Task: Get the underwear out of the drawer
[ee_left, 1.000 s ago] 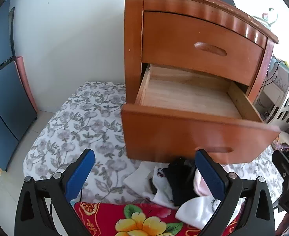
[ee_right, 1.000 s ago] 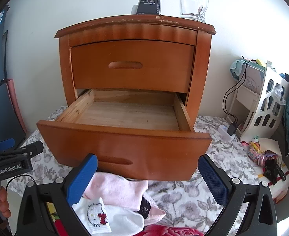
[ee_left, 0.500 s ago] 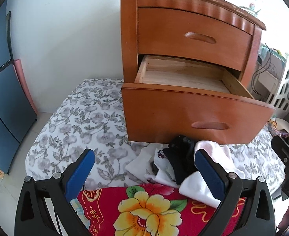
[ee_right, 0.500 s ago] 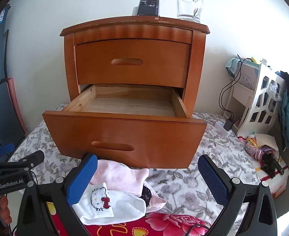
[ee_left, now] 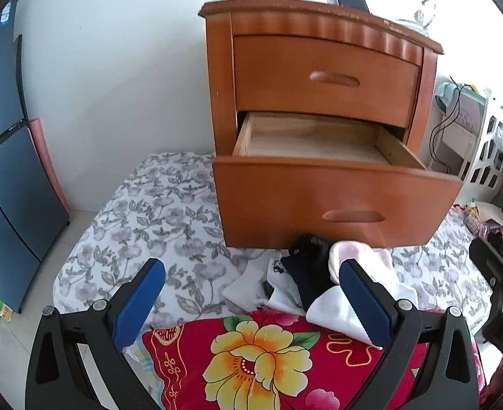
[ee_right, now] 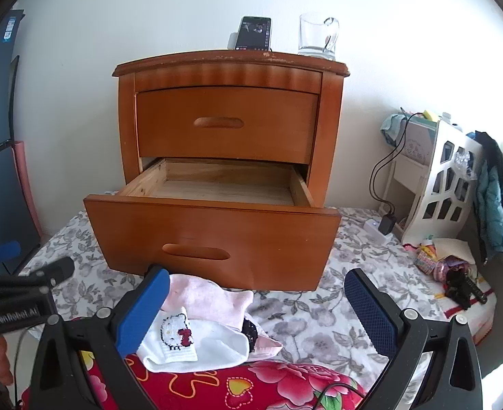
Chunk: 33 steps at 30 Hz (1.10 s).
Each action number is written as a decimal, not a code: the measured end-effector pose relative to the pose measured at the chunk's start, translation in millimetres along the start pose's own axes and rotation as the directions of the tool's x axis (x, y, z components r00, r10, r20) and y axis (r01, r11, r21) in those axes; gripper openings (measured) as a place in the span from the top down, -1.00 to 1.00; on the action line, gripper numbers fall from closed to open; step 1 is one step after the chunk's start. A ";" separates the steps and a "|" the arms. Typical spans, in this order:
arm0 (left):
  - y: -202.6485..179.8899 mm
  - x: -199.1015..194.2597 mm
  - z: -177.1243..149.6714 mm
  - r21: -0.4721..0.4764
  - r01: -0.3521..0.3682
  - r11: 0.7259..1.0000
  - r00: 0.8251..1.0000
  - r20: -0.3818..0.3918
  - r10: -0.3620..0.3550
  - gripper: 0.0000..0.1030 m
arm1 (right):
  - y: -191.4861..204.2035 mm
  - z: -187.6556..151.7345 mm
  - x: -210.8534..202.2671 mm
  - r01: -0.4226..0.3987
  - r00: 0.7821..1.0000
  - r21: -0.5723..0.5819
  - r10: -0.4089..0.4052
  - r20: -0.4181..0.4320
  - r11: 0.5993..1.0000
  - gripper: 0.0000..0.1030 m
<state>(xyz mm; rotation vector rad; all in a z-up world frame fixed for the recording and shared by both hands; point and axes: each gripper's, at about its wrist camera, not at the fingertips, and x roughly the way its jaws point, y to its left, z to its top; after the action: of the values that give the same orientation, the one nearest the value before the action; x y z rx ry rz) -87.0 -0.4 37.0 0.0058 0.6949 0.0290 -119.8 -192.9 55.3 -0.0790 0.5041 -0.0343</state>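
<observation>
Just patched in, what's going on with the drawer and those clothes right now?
The wooden nightstand's lower drawer is pulled open, and the part of its inside that shows is bare. A small pile of pink, white and black underwear lies on the floral sheet in front of it. The left gripper and right gripper both hang open over the pile, holding nothing.
</observation>
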 end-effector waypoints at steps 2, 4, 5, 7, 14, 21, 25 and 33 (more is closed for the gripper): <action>0.3 -4.8 1.7 -0.005 -0.002 1.000 1.000 0.014 0.002 -0.98 | 0.0 -0.1 -4.0 0.010 1.000 -0.003 -0.010 0.014 1.000 -1.00; 0.3 -8.9 2.9 -0.004 -0.010 1.000 1.000 0.024 0.010 -0.98 | -0.8 -0.3 -6.7 0.017 1.000 -0.002 -0.017 0.021 1.000 -1.00; 0.5 -10.5 3.3 -0.004 -0.013 1.000 1.000 0.028 0.013 -0.98 | -1.0 -0.9 -8.0 0.020 1.000 -0.001 -0.020 0.023 1.000 -1.00; 1.1 -12.8 3.3 -0.007 -0.015 1.000 0.999 0.030 0.015 -0.98 | -0.6 -2.2 -10.6 0.023 0.999 -0.002 -0.023 0.029 1.000 -1.00; 0.1 -16.2 3.3 0.001 -0.031 1.000 0.999 0.032 0.031 -0.98 | 3.2 -3.4 -20.3 0.022 0.998 -0.020 -0.020 0.059 1.000 -1.00; 0.6 -16.4 0.9 0.004 -0.043 0.999 0.999 0.028 0.043 -0.97 | 0.2 -1.4 -18.5 0.021 0.997 0.008 -0.021 0.069 1.000 -1.00; 2.3 -12.6 -0.5 0.007 -0.043 0.999 0.999 0.016 0.043 -0.97 | -2.4 -0.7 -14.9 0.024 0.997 0.021 -0.025 0.068 1.000 -1.00; 3.0 -6.2 -3.3 0.007 -0.031 0.999 1.000 -0.001 0.031 -0.97 | -6.8 -5.8 -12.0 0.028 0.998 0.044 -0.031 0.050 0.999 -1.00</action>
<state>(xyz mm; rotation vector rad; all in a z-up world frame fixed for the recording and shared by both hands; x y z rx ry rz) -94.0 2.4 38.5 0.0232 0.6963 0.0567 -133.2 -199.4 56.6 -0.0453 0.4512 -0.0717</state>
